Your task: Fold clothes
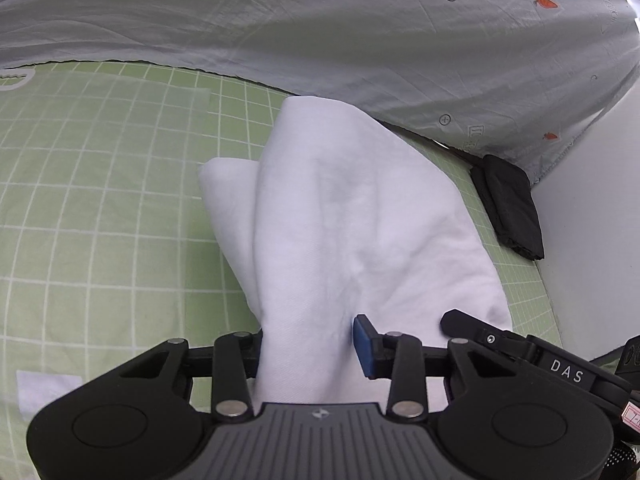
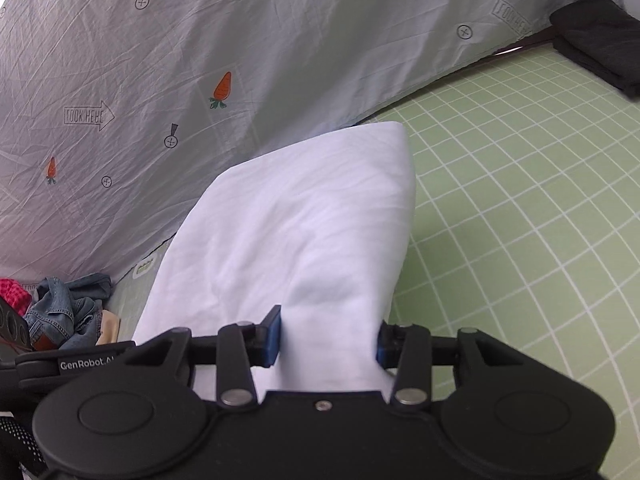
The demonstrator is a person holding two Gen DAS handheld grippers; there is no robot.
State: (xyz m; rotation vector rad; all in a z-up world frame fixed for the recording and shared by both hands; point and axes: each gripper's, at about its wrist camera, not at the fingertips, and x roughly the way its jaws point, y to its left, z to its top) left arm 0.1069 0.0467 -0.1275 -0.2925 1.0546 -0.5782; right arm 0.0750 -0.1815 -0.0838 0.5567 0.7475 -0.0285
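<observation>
A white garment lies in a thick bundle on the green checked sheet. My left gripper is shut on its near end, with the cloth bunched between the blue pads and lifted toward the camera. The right wrist view shows the same white garment rising from the sheet into my right gripper, which is shut on a thick fold of it. Beside the left gripper, at the lower right, part of the other gripper's black finger reaches the cloth.
A grey quilt printed with carrots is heaped along the far side. A folded black garment lies at the sheet's edge by the white wall. A pile of denim and red clothes sits at the lower left of the right wrist view.
</observation>
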